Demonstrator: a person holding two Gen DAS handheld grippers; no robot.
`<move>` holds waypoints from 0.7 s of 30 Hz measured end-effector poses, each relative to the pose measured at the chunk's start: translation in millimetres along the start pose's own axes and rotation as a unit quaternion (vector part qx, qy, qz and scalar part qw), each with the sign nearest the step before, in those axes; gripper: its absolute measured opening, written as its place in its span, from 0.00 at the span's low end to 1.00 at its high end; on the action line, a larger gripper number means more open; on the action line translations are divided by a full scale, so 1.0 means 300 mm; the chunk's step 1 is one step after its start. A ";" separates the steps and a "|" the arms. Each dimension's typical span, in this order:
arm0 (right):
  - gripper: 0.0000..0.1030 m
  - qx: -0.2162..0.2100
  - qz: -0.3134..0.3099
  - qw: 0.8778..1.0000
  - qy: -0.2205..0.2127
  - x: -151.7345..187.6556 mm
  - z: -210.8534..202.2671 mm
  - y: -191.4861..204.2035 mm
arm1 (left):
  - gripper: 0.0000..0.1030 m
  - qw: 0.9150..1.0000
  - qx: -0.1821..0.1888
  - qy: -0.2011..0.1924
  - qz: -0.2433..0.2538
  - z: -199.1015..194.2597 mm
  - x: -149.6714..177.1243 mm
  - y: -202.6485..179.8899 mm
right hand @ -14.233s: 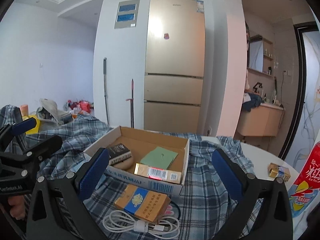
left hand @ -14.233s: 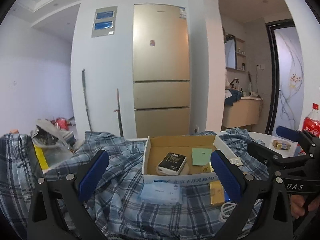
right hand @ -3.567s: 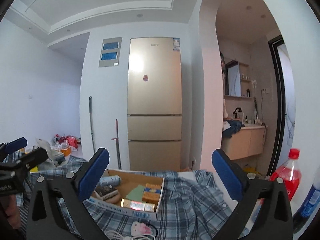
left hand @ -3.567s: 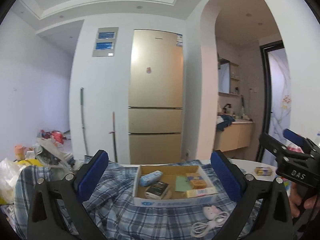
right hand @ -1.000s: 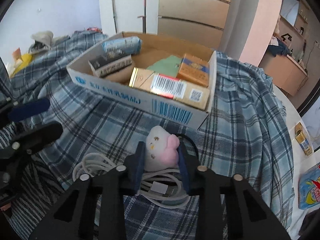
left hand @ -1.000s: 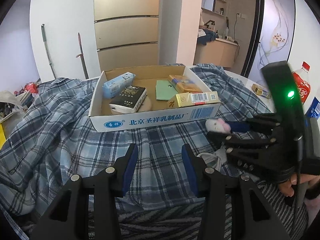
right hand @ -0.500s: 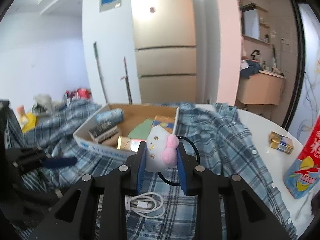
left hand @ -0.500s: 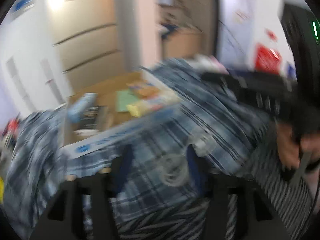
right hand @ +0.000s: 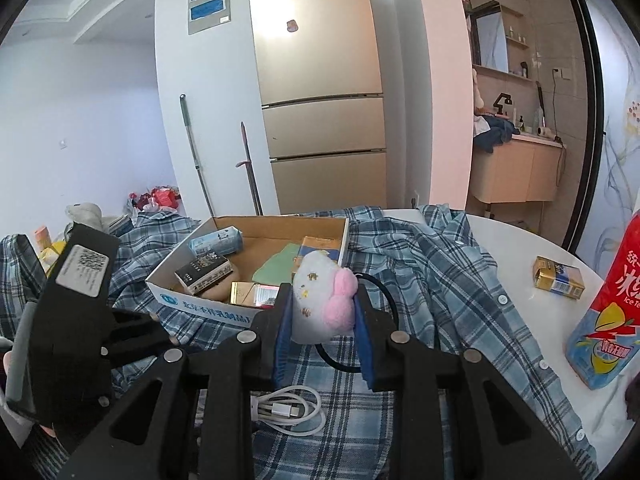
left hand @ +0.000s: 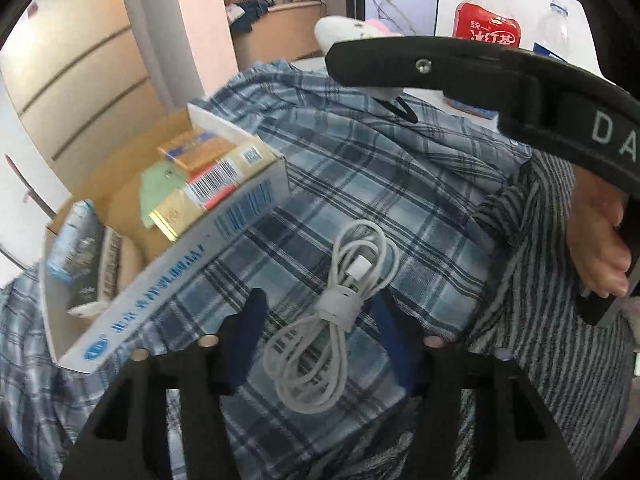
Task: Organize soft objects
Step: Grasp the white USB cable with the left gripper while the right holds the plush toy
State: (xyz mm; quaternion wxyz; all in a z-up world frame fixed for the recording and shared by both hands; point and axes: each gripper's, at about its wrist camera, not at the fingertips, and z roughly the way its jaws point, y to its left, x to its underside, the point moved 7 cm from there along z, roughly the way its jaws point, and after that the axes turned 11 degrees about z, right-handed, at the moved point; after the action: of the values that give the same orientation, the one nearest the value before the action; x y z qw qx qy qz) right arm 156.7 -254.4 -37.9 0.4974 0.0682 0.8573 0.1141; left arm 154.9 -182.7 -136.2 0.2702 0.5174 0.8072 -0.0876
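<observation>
My right gripper (right hand: 323,322) is shut on a small white and pink plush toy (right hand: 322,300) with a black loop, held above the plaid shirt. The plush toy (left hand: 352,30) peeks over the right gripper's arm in the left wrist view. My left gripper (left hand: 320,330) is open, its fingers on either side of a coiled white cable (left hand: 340,304) on the shirt. The cable (right hand: 286,404) also shows below the right gripper. The cardboard box (right hand: 200,304) holds a tissue pack (right hand: 216,240), small boxes and a green card.
A blue plaid shirt (right hand: 440,280) covers the round white table (right hand: 520,240). A red iced-tea bottle (right hand: 612,312) and a small gold box (right hand: 558,278) stand at the right. A fridge (right hand: 320,88) is behind.
My right gripper has lifted the plush toy off the cable and holds it higher. My left gripper has swung right and down over the coiled cable.
</observation>
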 end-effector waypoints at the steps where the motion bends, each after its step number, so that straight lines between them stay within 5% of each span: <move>1: 0.27 0.001 0.001 1.000 0.003 0.002 0.003 -0.002 | 0.53 1.000 0.005 0.002 -0.002 0.006 0.002 0.000; 5: 0.27 0.003 0.001 1.000 0.006 0.003 0.008 -0.006 | 0.37 1.000 0.025 0.006 -0.001 0.024 0.005 -0.004; 9: 0.27 0.003 0.006 1.000 0.008 0.001 0.017 -0.013 | 0.36 0.999 0.030 0.014 0.005 0.035 0.005 -0.011; 13: 0.27 0.002 0.007 1.000 0.010 0.003 0.021 -0.015 | 0.24 1.000 0.026 0.011 0.008 0.043 0.004 -0.018; 18: 0.27 0.002 0.009 1.000 0.004 0.002 0.012 -0.020 | 0.23 0.998 -0.030 -0.056 0.015 -0.075 -0.011 -0.021; 21: 0.27 -0.003 0.007 1.000 -0.012 -0.005 -0.011 -0.014 | 0.23 0.993 -0.051 -0.102 -0.024 -0.153 -0.009 0.015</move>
State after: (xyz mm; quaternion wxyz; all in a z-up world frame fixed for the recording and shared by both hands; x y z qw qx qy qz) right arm 154.6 -259.2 -36.3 0.5067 0.0741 0.8506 0.1196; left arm 143.7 -163.5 -95.7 0.3749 0.4722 0.7908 -0.1050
